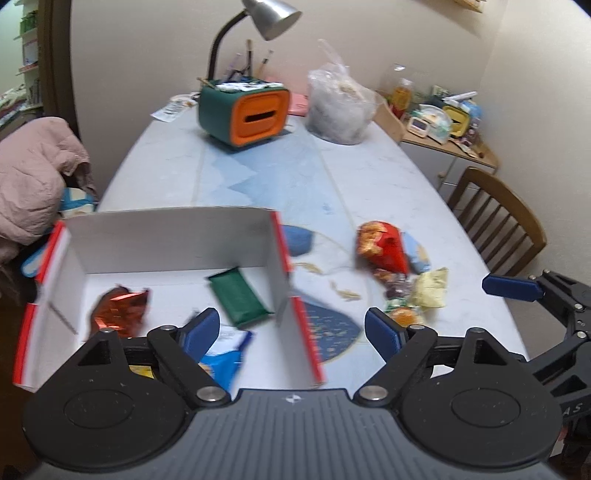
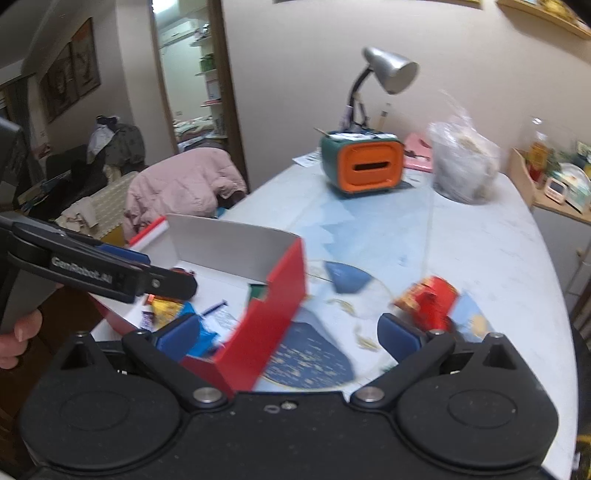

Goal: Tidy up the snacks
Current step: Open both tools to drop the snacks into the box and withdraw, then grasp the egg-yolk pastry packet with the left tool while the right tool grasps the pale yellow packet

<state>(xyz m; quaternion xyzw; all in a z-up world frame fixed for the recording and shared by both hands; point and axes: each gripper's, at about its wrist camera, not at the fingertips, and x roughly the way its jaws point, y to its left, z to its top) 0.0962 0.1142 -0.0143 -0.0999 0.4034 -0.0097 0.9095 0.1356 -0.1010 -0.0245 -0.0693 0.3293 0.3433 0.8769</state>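
My left hand-held gripper (image 1: 291,326) hangs over the near right part of the red-and-white box (image 1: 177,236), its 2 blue pads spread wide with nothing between them. The box stands on the bench (image 1: 388,173) at my left, open on top. Inside it, from left to right, I see a shiny orange-red wrapper (image 1: 118,312), a blue-and-white packet (image 1: 221,354) right under my left pad, and a dark green bar (image 1: 240,297) lying tilted against the right wall.

Right of the box, out on the bench, lies a loose heap of snacks: a red-and-gold bag (image 1: 382,243) at the far end, a pale yellow packet (image 1: 430,288) nearer, and some small dark and green wrapped pieces between them that are too blurred for me to name.

My right hand-held gripper (image 2: 288,334) is open just as wide and holds nothing. Its left pad sits over the box's near corner, its right pad just in front of the red-and-gold bag (image 2: 432,301). In the left wrist view one of its blue pads pokes in at the far right edge.

Further back on the bench stand a green-and-orange holder (image 1: 245,112), a silver desk lamp (image 1: 271,16), and a clear plastic bag (image 1: 338,107).
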